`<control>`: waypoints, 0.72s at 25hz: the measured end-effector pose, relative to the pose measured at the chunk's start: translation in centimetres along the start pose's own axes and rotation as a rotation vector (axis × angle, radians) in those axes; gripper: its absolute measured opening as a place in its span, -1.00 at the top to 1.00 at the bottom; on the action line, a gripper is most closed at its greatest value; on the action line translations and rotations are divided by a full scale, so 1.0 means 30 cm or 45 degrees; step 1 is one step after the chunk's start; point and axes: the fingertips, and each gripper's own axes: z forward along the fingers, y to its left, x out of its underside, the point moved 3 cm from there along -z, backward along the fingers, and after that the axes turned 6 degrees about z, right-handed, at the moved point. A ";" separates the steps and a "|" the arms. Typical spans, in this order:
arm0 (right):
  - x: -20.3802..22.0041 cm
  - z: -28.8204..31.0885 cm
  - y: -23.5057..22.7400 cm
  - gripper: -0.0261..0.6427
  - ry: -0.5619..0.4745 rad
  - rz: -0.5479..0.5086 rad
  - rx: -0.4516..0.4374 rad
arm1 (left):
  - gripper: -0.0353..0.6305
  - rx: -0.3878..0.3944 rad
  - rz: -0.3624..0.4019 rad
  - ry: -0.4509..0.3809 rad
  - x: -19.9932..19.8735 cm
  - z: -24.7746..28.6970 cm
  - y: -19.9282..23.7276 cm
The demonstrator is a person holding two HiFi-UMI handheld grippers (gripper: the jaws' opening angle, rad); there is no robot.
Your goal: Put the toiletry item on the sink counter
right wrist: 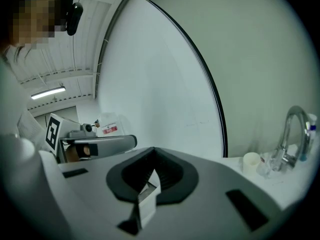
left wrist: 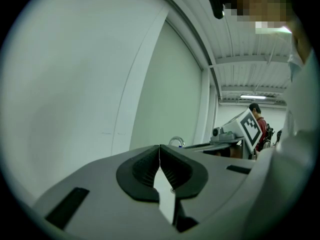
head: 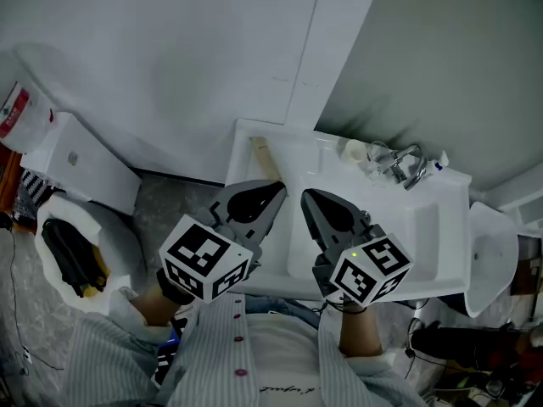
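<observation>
Lying beyond left gripper (head: 278, 190), toiletry item (head: 265, 159) sits ungripped.

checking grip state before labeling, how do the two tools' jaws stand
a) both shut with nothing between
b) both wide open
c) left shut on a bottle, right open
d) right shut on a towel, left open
a: in their own views, the left tool and the right tool each show tips pressed together with nothing between them.

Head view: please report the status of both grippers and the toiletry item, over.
Left gripper shut, empty. Right gripper shut, empty. Cream cylinder, maybe the toiletry item, on sink counter beside faucet. Nothing in the way.
</observation>
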 end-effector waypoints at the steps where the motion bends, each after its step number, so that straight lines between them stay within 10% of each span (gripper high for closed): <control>1: -0.001 -0.002 -0.001 0.89 0.000 -0.005 0.002 | 0.84 0.003 0.004 0.001 -0.001 -0.001 0.001; 18: 0.009 0.018 0.016 0.89 0.045 -0.072 -0.001 | 0.84 0.009 0.020 0.004 0.019 -0.020 -0.002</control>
